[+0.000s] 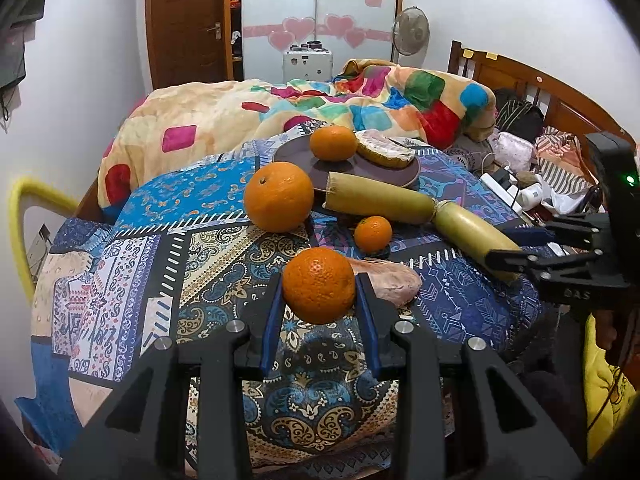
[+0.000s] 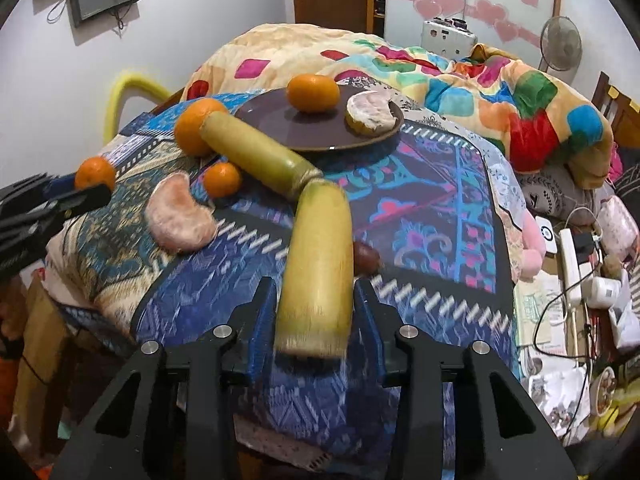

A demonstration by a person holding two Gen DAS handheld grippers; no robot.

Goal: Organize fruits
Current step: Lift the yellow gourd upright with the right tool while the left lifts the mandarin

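Observation:
My left gripper (image 1: pixel 319 304) is shut on an orange (image 1: pixel 319 285) and holds it just above the patterned cloth (image 1: pixel 224 264); it also shows in the right wrist view (image 2: pixel 94 174). My right gripper (image 2: pixel 315 304) is shut on the near end of a yellow-green sugarcane stalk (image 2: pixel 318 264), seen also in the left wrist view (image 1: pixel 472 236). A dark plate (image 2: pixel 288 128) at the back holds an orange (image 2: pixel 313 93) and a pomelo piece (image 2: pixel 370 114). A big orange (image 1: pixel 279 196), a small orange (image 1: pixel 373 233) and a pomelo segment (image 2: pixel 180 214) lie on the cloth.
A small dark red fruit (image 2: pixel 366 258) lies right of the stalk. A colourful blanket (image 1: pixel 360 100) is heaped behind the plate. Power strips, chargers and cables (image 2: pixel 576 264) lie to the right. A yellow chair back (image 1: pixel 28 208) stands at the left.

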